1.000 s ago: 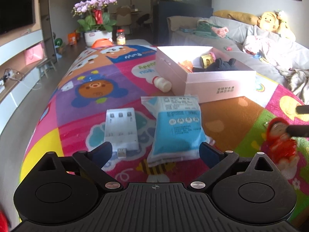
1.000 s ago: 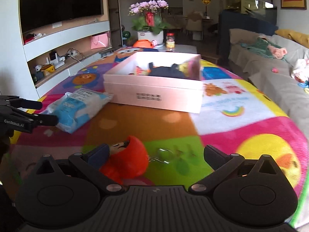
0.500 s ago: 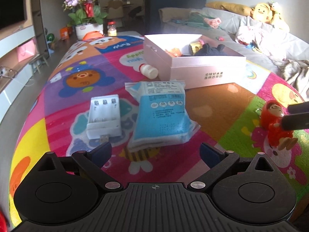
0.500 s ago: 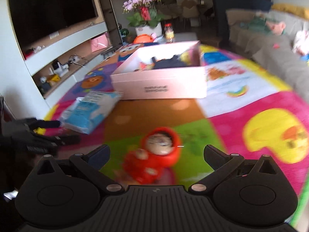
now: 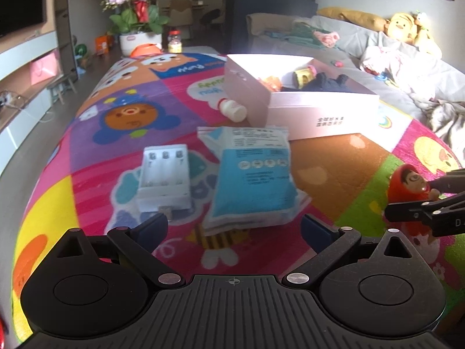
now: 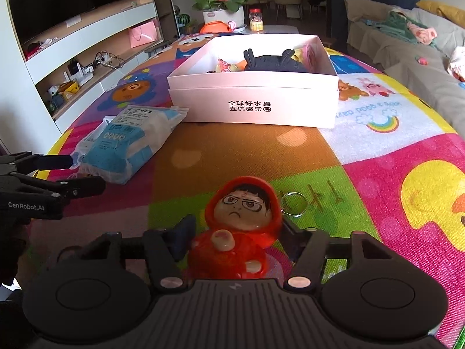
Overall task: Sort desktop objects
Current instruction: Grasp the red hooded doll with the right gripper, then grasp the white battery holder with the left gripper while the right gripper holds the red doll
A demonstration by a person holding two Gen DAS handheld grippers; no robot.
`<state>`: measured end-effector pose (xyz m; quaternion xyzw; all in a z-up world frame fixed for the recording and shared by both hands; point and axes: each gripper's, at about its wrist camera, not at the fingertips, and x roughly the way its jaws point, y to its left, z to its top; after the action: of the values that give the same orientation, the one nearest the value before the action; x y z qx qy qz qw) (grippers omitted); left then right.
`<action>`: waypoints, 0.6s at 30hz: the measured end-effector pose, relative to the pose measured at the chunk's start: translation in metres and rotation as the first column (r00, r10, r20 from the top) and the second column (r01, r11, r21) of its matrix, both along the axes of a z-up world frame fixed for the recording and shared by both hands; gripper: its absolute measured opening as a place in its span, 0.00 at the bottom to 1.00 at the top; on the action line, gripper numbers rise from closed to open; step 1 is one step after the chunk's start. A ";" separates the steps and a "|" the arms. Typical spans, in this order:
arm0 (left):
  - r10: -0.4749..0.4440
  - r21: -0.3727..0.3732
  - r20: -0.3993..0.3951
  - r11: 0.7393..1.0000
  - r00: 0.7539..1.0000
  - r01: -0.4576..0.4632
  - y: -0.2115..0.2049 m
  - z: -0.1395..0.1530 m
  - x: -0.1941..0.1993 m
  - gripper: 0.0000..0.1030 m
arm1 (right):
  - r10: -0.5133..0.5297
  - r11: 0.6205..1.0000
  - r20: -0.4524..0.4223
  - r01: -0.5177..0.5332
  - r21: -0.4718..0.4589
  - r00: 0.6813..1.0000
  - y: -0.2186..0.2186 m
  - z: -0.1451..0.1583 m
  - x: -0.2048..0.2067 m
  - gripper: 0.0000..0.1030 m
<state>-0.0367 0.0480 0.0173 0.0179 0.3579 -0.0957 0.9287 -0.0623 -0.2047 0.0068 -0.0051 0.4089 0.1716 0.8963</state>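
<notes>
My right gripper [image 6: 235, 229] is shut on a red hooded doll keychain [image 6: 238, 232], upright just above the mat; it also shows in the left wrist view [image 5: 409, 186]. My left gripper [image 5: 234, 226] is open and empty, just short of a blue-and-white packet [image 5: 252, 174] and a white battery charger [image 5: 164, 174]. A small white bottle [image 5: 232, 110] lies against the pink box [image 5: 319, 110]. The box [image 6: 252, 99] holds a dark plush toy [image 6: 273, 62] and small toys.
A colourful cartoon mat [image 6: 407, 157] covers the table. A flower pot [image 5: 139, 39] and a jar [image 5: 175, 45] stand at the far end. A sofa with clothes and plush toys [image 5: 407, 58] runs along the right. Shelves [image 6: 87, 67] line the left wall.
My right gripper has moved onto the red doll and closed on it. My left gripper has drawn back a little from the packet and charger, still open.
</notes>
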 end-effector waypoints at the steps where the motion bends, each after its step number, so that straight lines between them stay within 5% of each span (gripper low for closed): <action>1: -0.001 0.002 0.004 1.000 1.000 0.001 0.000 0.001 0.001 0.98 | 0.003 1.000 0.003 -0.003 -0.002 1.000 0.000 0.000 0.000 0.60; 6: 0.108 -0.002 0.043 0.994 0.993 -0.108 0.020 0.008 0.013 0.98 | 0.007 1.000 0.025 -0.006 -0.017 1.000 0.001 -0.002 0.000 0.60; 12: 0.314 0.047 0.079 0.947 0.946 -0.318 0.053 0.009 0.041 0.98 | 0.021 0.999 0.070 -0.018 -0.041 0.997 0.004 -0.006 -0.005 0.63; 18: 0.286 0.086 0.033 0.954 0.958 -0.288 0.050 -0.002 0.062 0.98 | 0.065 0.997 0.106 -0.060 -0.048 0.992 0.012 -0.013 -0.010 0.83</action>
<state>0.0253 0.0981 0.0149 0.0085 0.3512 0.0564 0.9346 -0.0721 -0.1930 -0.0059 -0.0473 0.3636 0.1898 0.9108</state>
